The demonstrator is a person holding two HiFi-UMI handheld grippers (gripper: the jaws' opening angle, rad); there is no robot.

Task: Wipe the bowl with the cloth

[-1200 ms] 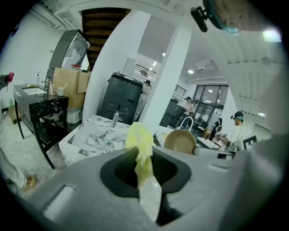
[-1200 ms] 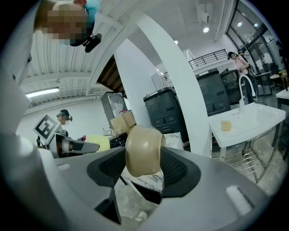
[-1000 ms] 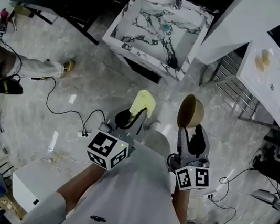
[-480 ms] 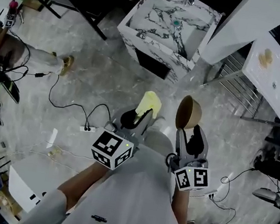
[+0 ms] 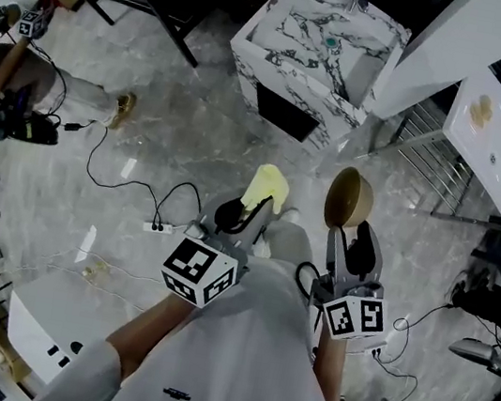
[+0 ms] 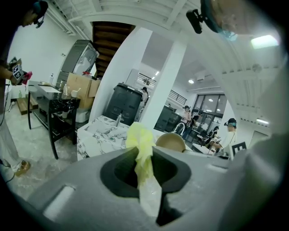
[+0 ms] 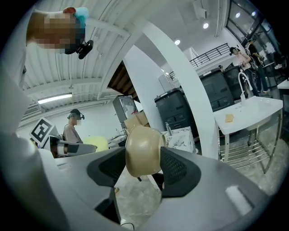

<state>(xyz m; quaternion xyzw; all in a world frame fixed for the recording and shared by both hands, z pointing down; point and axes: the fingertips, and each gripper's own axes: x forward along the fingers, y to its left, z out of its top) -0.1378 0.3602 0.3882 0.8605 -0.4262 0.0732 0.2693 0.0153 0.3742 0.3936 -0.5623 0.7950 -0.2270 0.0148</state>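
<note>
At the left gripper (image 5: 250, 212): clamped down on a yellow cloth (image 5: 268, 186), pinched low between the jaws, with a loose bunch standing up past the tips

At the right gripper (image 5: 350, 240): pressed together on the rim of a tan bowl (image 5: 349, 198), carried on edge above the tips, up in the air over the marbled floor (image 5: 177, 125) and well short of the marble-patterned sink unit (image 5: 319, 49) ahead

Held side by side at about the same height, near each other but apart, with a strip of floor showing between cloth and bowl in the head view. Through the left gripper view, found just to the right of the cloth and a little beyond it, as a rounded tan dome. Through the right gripper view, found off to the left, level with the bowl. No contact anywhere

Hard to tell which way the bowl's mouth faces: rounded wall toward the right gripper's camera, rim at the far side

Judged from that gap, wiping not yet begun. Probably calls for a short sideways closing, cloth rightward or bowl leftward, with the mouth turned toward the cloth so as to meet the inside and not the outer wall
</note>
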